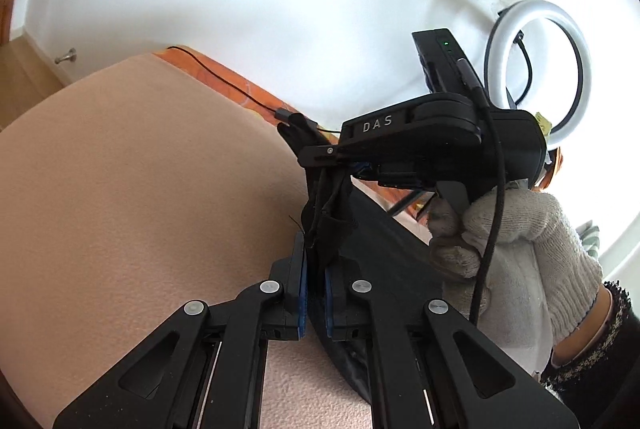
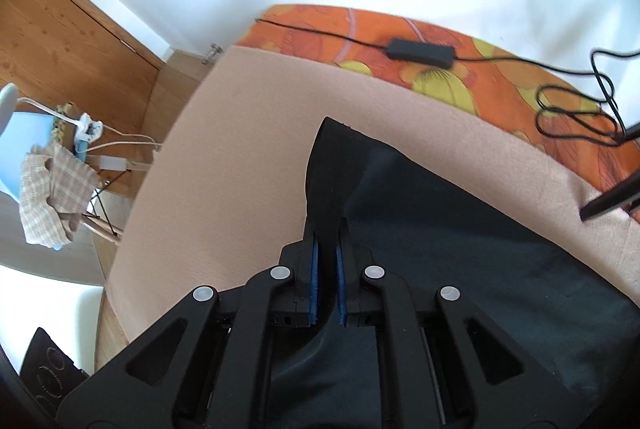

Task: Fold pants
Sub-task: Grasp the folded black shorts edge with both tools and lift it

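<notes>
Black pants (image 2: 460,229) lie on a beige blanket (image 2: 240,169), spread to the right. My right gripper (image 2: 326,249) is shut on an edge of the pants, and the pinched fabric stands up in a peak between the blue pads. My left gripper (image 1: 314,261) is shut on another bunched edge of the pants (image 1: 384,253), lifted off the blanket (image 1: 140,189). In the left wrist view the right gripper (image 1: 320,157) is just ahead, held by a white-gloved hand (image 1: 520,241), also pinching the dark fabric.
An orange flowered sheet (image 2: 440,45) runs along the far edge with a black cable and adapter (image 2: 420,51). A ring light (image 1: 540,69) stands by the white wall. A chair with a checked cloth (image 2: 52,189) stands on the wooden floor at left.
</notes>
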The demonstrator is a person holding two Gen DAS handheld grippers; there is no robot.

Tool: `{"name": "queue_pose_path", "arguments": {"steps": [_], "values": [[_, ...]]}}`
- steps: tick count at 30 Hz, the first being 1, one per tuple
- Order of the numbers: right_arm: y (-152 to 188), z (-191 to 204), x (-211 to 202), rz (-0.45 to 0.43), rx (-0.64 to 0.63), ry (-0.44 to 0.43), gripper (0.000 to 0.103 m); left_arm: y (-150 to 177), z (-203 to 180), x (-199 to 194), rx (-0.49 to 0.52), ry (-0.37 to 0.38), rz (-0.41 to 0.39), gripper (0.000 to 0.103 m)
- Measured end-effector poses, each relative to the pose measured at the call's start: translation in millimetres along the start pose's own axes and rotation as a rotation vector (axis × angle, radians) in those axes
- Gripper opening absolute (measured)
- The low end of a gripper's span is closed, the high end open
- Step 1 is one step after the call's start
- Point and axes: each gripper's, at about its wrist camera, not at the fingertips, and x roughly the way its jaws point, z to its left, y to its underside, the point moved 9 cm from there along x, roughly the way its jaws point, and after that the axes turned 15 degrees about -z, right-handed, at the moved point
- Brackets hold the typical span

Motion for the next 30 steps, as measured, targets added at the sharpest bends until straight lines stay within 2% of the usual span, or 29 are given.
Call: {"name": "queue_pose_path", "arguments": {"steps": [7,12,19,30], "values": [[-21.7,55.7,10.1,-0.062,0.009,-0.097,0.008,-33.6,30.2,-20.8,-0.026,-0.035,-0.093,0.005],[-30.7,56.4,-5.9,-0.104,0.036,-0.126,0.008,-33.6,17.8,-25.7,-0.008,0.002,-0.102,0.005],[-33.3,12.4,-58.9,-0.179,0.098,-0.127,0.008,-20.4,-43.0,-11.8,0.072,0.106,-0.079,0.005],[-7.4,-94.3,-136.1,-0.254,0.169,-0.027,0.008,39.8,-122.6,12.3,0.166,0.256,0.035,0.005]]}}
